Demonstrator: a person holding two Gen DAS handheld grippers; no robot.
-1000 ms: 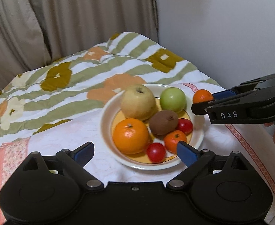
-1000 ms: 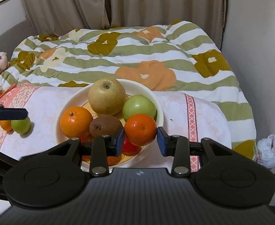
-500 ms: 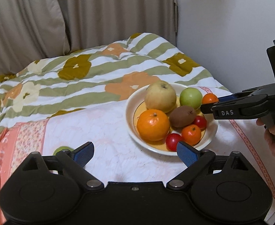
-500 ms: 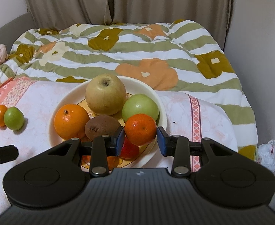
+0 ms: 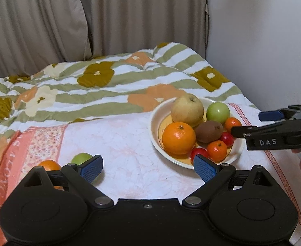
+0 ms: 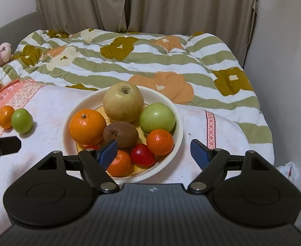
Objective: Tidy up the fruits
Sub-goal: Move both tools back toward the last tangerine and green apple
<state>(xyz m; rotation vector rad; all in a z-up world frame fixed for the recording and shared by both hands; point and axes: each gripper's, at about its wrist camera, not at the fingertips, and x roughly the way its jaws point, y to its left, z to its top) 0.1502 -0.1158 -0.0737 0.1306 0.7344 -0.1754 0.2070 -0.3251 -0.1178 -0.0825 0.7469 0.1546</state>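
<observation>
Two fruits lie apart from the rest on the pink-and-white cloth: a small mandarin and a small green fruit, touching each other, well to the left of the plate. On that cream plate sit seven others — a large yellowish pear at the back, a green apple to its right, a big orange on the left, a brown kiwi in the middle, a mandarin by the right rim, a red fruit beside it and another mandarin at the front; the left wrist view also shows a second red fruit.

The right gripper has just been opening — its blue pads now stand wide, one over the front of the plate and one over the cloth to the right, pressing on nothing; the mandarin by the right rim rests free on the plate between and beyond them. The left gripper also stands wide open and empty, over bare cloth, its left pad just in front of the small green fruit. A striped floral quilt covers the bed behind, with beige curtains at the back.
</observation>
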